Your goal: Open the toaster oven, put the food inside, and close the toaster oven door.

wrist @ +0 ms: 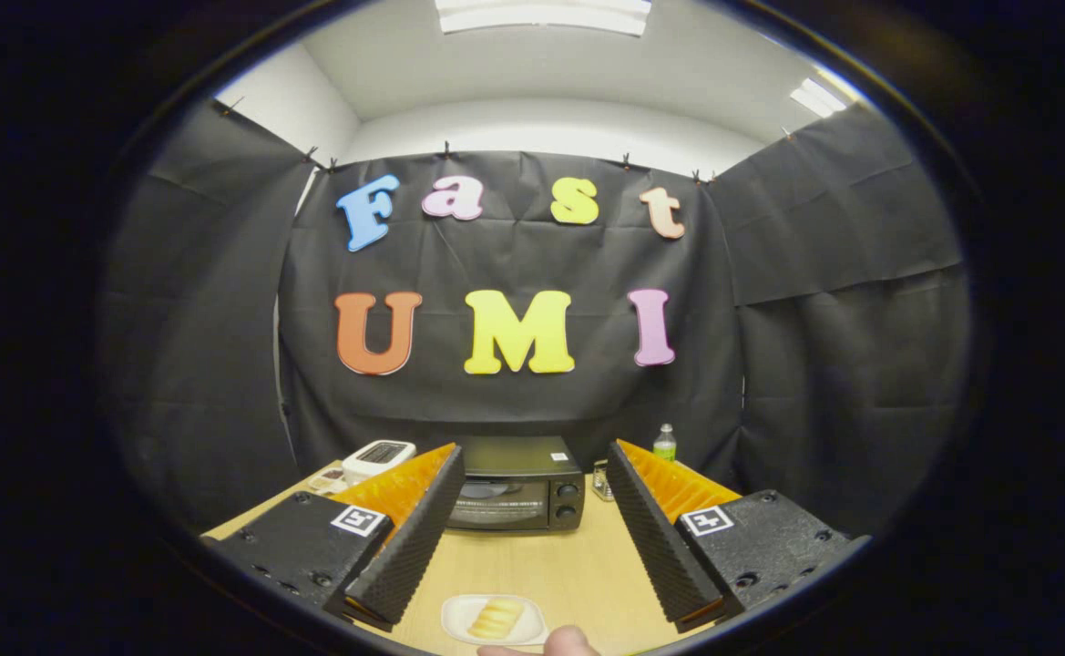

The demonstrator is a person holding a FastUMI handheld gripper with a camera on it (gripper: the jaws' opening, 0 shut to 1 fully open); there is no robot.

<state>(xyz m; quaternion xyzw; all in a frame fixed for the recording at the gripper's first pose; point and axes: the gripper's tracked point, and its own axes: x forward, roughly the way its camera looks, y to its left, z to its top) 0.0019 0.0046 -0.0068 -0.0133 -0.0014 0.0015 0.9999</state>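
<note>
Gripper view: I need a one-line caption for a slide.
Open gripper faces the closed toaster oven across the table; a plate of food lies between its fingers.

We see a wooden table (pixel 578 574). At its far edge stands the toaster oven (pixel 516 492), door closed. A white appliance (pixel 377 457) occupies the far left corner, a bottle (pixel 665 443) the far right. A plate (pixel 455 612) with food (pixel 496 619) lies at the near edge.

Black cloth walls (pixel 814 301), white ceiling, wooden table (pixel 550 565).
</note>
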